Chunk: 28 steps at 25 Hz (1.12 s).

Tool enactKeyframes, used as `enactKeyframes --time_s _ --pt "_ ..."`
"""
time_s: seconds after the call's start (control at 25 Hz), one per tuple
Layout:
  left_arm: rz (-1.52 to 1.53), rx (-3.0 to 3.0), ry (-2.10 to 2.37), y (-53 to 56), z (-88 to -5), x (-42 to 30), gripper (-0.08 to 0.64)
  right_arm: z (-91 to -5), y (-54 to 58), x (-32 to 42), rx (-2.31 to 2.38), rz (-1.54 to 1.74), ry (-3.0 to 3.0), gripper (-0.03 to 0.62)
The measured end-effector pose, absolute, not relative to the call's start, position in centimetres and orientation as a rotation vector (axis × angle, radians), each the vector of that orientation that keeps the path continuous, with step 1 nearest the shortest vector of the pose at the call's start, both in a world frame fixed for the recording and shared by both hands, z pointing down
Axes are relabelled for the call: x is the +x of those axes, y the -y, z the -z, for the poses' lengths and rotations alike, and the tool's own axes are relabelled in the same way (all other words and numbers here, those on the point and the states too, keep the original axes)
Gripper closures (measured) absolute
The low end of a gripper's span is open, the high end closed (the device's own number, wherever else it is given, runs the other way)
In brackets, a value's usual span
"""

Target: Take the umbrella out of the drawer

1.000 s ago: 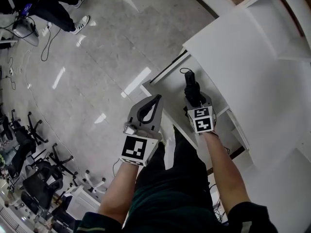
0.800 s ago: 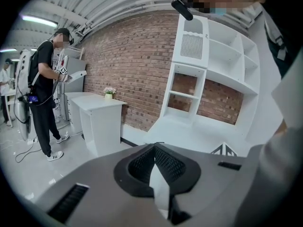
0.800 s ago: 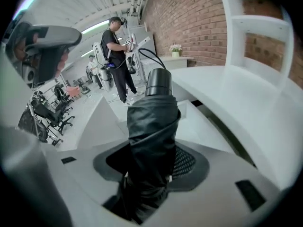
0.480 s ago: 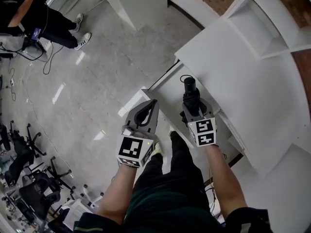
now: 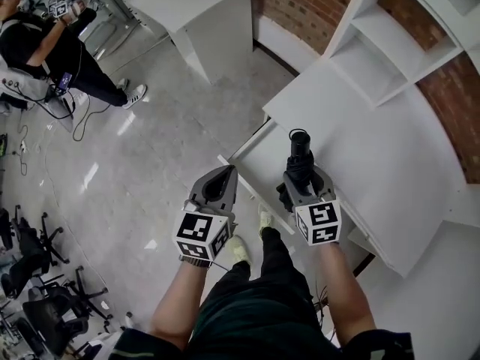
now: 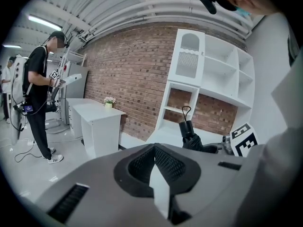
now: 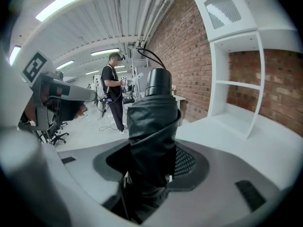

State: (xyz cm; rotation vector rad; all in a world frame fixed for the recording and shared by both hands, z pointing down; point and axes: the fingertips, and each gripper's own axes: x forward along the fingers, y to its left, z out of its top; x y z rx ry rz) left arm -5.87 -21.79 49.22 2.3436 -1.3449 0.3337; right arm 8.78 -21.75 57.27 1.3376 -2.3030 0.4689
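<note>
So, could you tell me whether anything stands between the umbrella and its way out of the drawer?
Nothing visible does: the right tongs grip the umbrella, and only open air surrounds it over the open drawer.

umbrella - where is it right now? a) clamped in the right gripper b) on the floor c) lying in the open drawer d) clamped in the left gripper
a: the folded black umbrella stands clamped between the jaws of the right gripper, while the left gripper has its jaws together on nothing.
</note>
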Motion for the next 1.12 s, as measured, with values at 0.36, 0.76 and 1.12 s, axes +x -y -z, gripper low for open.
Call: enactKeyframes --time_s 0.36,0.76,1.12 --pt "-0.283 2.383 1.373 19.2 -43.8 -7.1 0.552 -49.3 19.1 8.8 1.430 -0.381 2.366 0.385" --pt "-0.177 2.434 1.444 17.4 -36.3 -10.3 0.552 -39.0 16.6 8.0 1.534 -0.232 2.461 0.385" --pt "-0.087 2.479 1.481 15.9 -30.7 -12.5 0.552 -30.9 15.0 7.1 1.604 -0.080 2.530 0.383"
